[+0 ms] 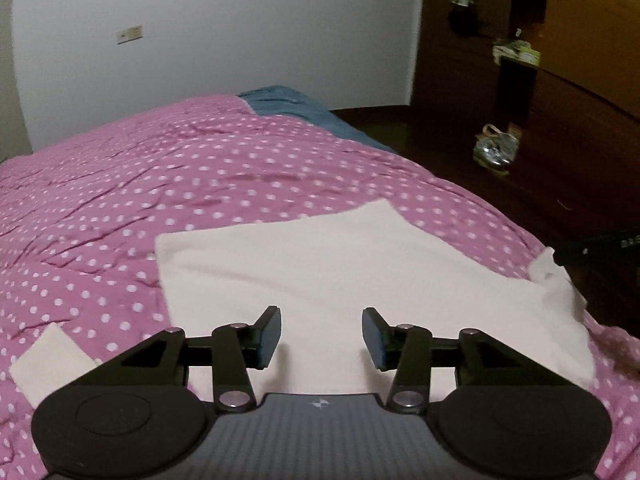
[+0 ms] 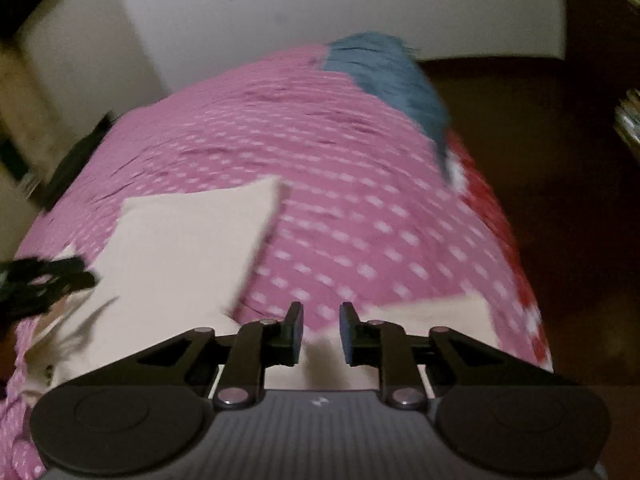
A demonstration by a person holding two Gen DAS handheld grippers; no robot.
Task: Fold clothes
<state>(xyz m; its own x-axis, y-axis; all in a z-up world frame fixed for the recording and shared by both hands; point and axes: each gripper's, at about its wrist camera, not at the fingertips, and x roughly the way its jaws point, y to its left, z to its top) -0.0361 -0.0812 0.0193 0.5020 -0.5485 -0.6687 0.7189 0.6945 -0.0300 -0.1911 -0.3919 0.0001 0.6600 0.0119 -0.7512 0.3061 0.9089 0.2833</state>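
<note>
A white garment (image 1: 320, 264) lies flat on the pink polka-dot bed cover (image 1: 160, 176), partly folded. My left gripper (image 1: 321, 338) is open and empty, hovering over the garment's near part. A small white piece (image 1: 48, 354) lies to its left. In the right wrist view, which is blurred, the same white garment (image 2: 184, 248) lies to the left, and my right gripper (image 2: 321, 334) is open with a narrower gap, above the garment's near edge (image 2: 432, 312). The left gripper (image 2: 36, 280) shows at that view's left edge. At the far right of the left wrist view the garment's corner (image 1: 556, 276) is bunched up.
A blue cloth (image 1: 288, 106) lies at the bed's far end, also in the right wrist view (image 2: 392, 76). The bed's right edge drops to a dark wooden floor (image 1: 520, 184). Dark shelves with small objects (image 1: 516, 52) stand at right. A white wall (image 1: 240, 20) is behind.
</note>
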